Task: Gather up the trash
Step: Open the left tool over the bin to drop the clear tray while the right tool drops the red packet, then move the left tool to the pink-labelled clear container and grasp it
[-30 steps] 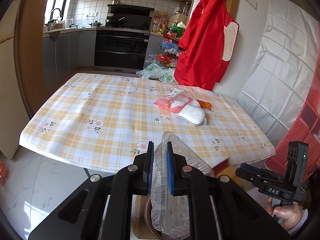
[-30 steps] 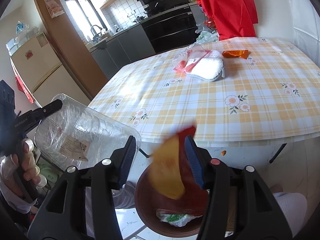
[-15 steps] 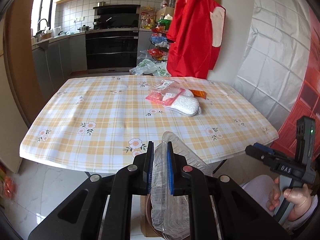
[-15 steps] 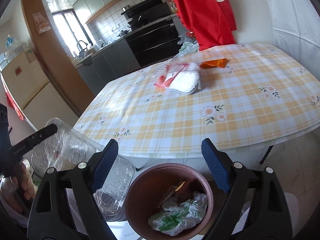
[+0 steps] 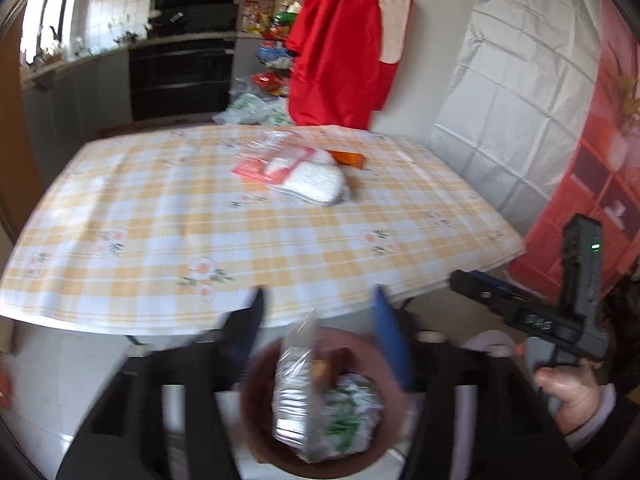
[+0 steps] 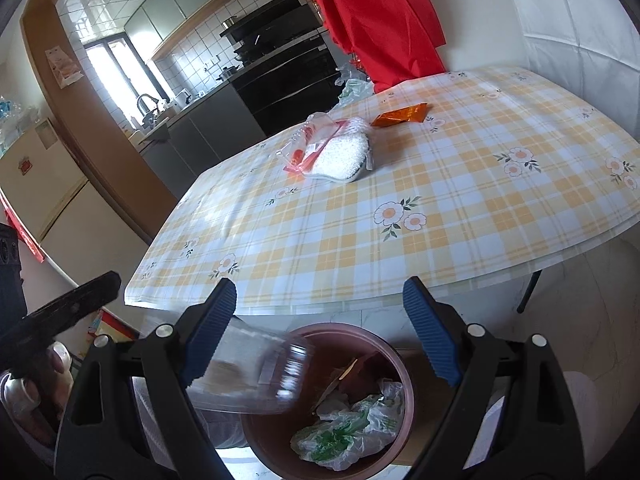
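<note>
My left gripper (image 5: 319, 296) hangs over the brown trash bin (image 5: 256, 404), its jaws opening. The clear plastic container (image 5: 298, 392) has left the pads and drops, blurred, into the bin. In the right wrist view that container (image 6: 256, 372) tilts over the left rim of the bin (image 6: 348, 326). My right gripper (image 6: 319, 284) stands open above the bin with nothing between its fingers. On the checked table lie a white bead bag with a red packet (image 6: 344, 156) and an orange wrapper (image 6: 400, 114).
A crumpled green-printed plastic bag (image 6: 348, 432) and wrappers lie inside the bin. The table's near edge (image 6: 360, 300) overhangs just beyond the bin. A red apron (image 5: 340, 48) hangs by the wall behind the table. A person's hand (image 5: 568, 392) holds the right gripper's handle.
The left gripper's jaws parted and let go of the clear container, which falls toward the bin. The right gripper opened wide and its yellow wrapper dropped into the bin.
</note>
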The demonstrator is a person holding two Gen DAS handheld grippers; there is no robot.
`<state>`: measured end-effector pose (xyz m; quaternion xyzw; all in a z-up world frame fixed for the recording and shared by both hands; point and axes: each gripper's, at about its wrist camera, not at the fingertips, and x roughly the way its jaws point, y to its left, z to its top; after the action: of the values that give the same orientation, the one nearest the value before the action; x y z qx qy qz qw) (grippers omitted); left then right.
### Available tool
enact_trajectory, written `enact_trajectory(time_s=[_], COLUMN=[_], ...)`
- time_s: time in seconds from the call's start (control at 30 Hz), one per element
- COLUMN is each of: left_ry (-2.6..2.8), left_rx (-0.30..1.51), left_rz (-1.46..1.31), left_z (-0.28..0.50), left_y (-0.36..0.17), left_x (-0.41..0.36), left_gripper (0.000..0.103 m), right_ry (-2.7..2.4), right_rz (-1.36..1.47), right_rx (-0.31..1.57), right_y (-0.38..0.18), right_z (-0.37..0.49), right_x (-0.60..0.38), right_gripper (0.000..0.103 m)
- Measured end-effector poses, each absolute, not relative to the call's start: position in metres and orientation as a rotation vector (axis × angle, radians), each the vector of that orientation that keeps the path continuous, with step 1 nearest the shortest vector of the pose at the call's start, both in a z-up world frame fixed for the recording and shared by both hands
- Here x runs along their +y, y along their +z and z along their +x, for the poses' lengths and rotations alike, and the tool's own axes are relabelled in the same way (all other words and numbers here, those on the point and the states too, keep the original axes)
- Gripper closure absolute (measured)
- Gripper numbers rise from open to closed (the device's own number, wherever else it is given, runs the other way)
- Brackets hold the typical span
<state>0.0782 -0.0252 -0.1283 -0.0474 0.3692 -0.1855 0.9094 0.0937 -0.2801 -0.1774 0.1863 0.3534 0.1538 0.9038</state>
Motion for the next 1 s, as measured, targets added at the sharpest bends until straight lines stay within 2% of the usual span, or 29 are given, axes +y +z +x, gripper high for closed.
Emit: enact_trajectory(time_s=[0.2, 0.3, 0.47, 1.0], left_ry=[-0.372, -0.337, -0.266, -0.169], left_rx=[0.715, 0.716, 0.743, 0.792], left_rz=[-0.101, -0.129, -0.143, -0.205], left_z=[0.071, 0.071, 0.075, 0.089], left_y=[-0.123, -0.127, -0.136, -0.166], left_x=[-0.028, -0.020, -0.006, 0.022], left_gripper=[0.010, 0.006, 0.006, 0.006], right_ry=[0.310, 0.309, 0.303, 0.275], right_rz=[0.390, 0.387, 0.366, 0.317], right_rx=[0.746, 0.760, 0.770, 0.818], right_y=[-0.184, -0.188, -0.188, -0.203], right_z=[0.093, 0.094, 0.094, 0.110], right_x=[-0.282, -0.280, -0.275, -0.273], right_gripper=[0.018, 0.011, 0.006, 0.006])
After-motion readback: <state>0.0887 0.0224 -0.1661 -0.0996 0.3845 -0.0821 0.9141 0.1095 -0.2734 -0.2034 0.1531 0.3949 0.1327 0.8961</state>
